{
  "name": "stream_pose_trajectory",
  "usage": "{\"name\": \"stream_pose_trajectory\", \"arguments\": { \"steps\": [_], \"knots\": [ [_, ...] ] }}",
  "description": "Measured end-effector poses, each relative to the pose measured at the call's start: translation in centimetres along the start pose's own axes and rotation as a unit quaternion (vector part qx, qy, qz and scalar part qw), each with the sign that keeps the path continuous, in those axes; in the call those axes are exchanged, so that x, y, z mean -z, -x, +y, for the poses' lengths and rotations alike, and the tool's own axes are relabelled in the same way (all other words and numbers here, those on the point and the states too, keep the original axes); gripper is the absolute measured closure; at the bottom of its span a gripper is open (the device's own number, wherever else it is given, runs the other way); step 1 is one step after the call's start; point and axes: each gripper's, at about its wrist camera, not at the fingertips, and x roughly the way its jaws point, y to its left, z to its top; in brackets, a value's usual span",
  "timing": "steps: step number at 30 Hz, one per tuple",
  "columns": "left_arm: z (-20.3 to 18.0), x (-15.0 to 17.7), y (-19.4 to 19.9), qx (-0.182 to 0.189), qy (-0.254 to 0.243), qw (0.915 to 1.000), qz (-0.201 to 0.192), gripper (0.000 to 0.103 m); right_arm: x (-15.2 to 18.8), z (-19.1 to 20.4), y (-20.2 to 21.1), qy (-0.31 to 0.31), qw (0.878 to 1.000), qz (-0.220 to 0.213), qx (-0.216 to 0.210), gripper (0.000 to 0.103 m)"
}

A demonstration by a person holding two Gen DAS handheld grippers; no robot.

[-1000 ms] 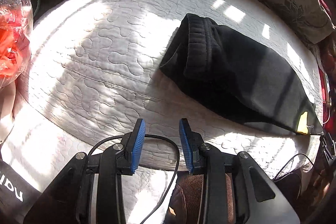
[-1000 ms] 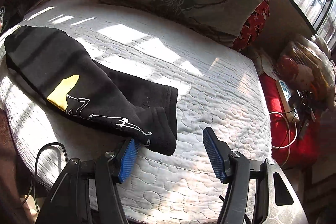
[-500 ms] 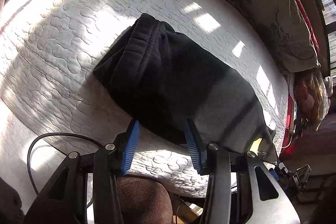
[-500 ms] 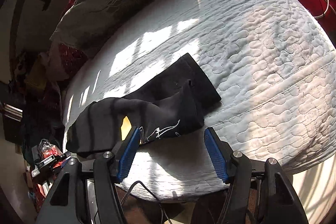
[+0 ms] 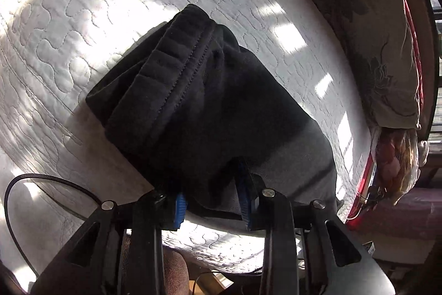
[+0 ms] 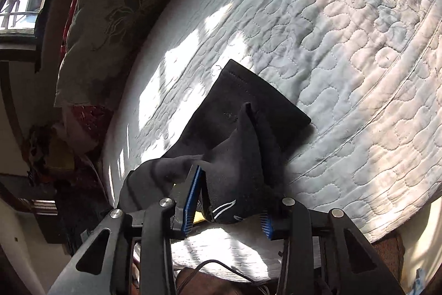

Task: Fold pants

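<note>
Here the black pants (image 5: 221, 112) lie on a white quilted mattress (image 5: 83, 4), close to its near edge, their long axis running along that edge. In the left wrist view the ribbed waistband (image 5: 171, 65) is the far-left end of the garment, and the body of it runs from there toward the near right. In the right wrist view the leg ends point away: the flat hem (image 6: 265, 98) of the lower leg lies toward the far right, while the other leg is lifted into a peak in front of it. The left gripper (image 5: 211, 201) has its blue pads closing with a bunched fold of the near edge between them, the cloth draped over the fingertips. The right gripper (image 6: 229, 214) is likewise closing, with the leg cloth bearing a white line print between its blue pads; whether the pads already press fully on the fabric cannot be told for certain, though it bulges up between them. A grey patterned pillow (image 6: 110, 4) lies along the far side of the mattress, well apart from the pants. A black cable (image 5: 49, 181) curves over the near left mattress edge
</note>
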Motion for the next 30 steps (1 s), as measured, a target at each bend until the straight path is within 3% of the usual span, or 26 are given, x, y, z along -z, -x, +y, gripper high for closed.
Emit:
{"name": "stream_pose_trajectory", "arguments": {
  "steps": [3,7,9,12,19,23,26,30],
  "knots": [
    [-0.2,-0.8,0.8,0.012,0.013,0.9998,0.005,0.101,-0.4,-0.5,0.0,-0.014,1.000,-0.004,-0.020,0.090],
    [-1.2,-2.4,4.3,0.061,0.028,0.9974,-0.026,0.101,-3.1,3.1,0.4,0.024,0.999,-0.020,-0.039,0.092],
    [-1.9,-2.7,5.5,0.053,0.014,0.9973,-0.049,0.101,-4.8,6.0,2.0,0.048,0.994,-0.053,-0.077,0.093],
    [-1.6,-2.4,4.4,0.036,0.003,0.9986,-0.038,0.101,-6.4,8.1,3.4,0.074,0.989,-0.085,-0.092,0.093],
    [1.1,-0.4,1.7,-0.005,0.003,0.9999,-0.011,0.101,-3.7,2.1,-0.2,0.046,0.997,-0.021,-0.058,0.093],
    [2.3,0.2,2.1,0.010,0.015,0.9998,-0.011,0.101,-2.8,-0.8,-1.0,0.026,0.998,-0.004,-0.050,0.093],
    [3.0,0.5,2.0,-0.011,0.008,0.9998,-0.015,0.101,-2.0,-1.5,-0.5,0.034,0.998,-0.004,-0.059,0.093],
    [3.7,0.6,1.7,-0.002,0.008,1.0000,-0.005,0.098,-1.4,-2.8,-0.5,0.051,0.999,0.009,-0.011,0.088]
  ]
}}
